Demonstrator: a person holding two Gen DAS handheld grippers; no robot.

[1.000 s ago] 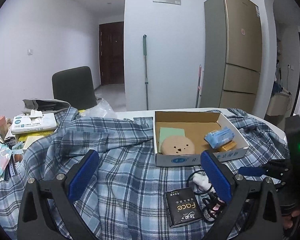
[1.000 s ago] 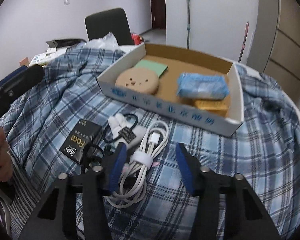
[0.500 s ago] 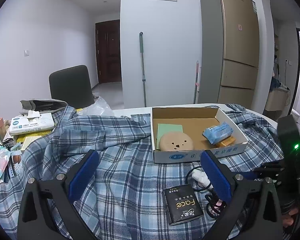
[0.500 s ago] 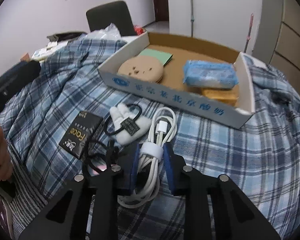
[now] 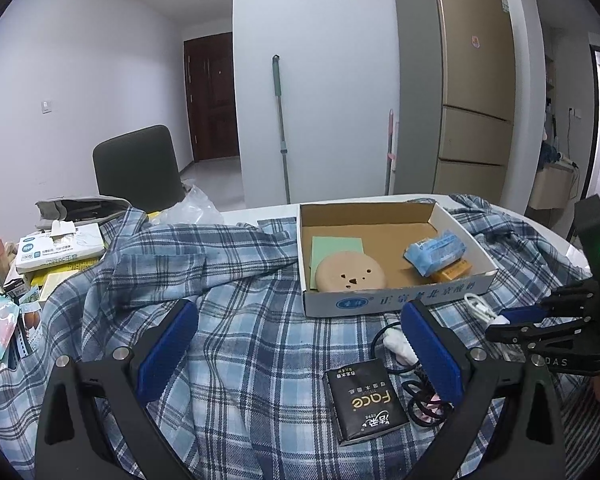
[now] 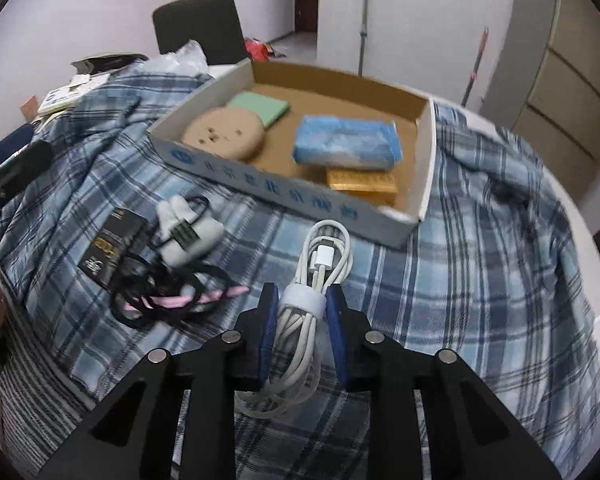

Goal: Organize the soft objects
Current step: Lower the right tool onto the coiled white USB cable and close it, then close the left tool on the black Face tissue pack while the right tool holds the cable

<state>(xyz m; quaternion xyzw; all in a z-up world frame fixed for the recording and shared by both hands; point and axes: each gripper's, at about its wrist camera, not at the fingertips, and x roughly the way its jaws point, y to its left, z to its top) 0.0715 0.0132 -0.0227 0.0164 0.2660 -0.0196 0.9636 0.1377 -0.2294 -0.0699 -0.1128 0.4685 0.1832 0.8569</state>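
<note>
The right tool (image 6: 302, 332) pinches the white cable bundle (image 6: 320, 276) at its wrap band, blue pads pressed to either side, the coil just in front of the cardboard box (image 6: 426, 168) over the plaid shirt (image 6: 480, 280) that covers the desk. The left tool (image 5: 298, 354) hangs spread wide with nothing between its pads, near the black tissue pack (image 5: 366, 404).

Inside the box already: a round tan cushion (image 6: 224, 136), a green pad (image 6: 264, 106), a blue soft pack (image 6: 346, 144) and an orange packet (image 6: 362, 186) under it. So a good share looks sorted.

Left outside: the black tissue pack, a white pouch with a black loop (image 6: 188, 236), and a tangle of black and pink cords (image 6: 172, 300) (all lying close together on the shirt). By my reckoning the cable goes into the box next, then those three remain.
</note>
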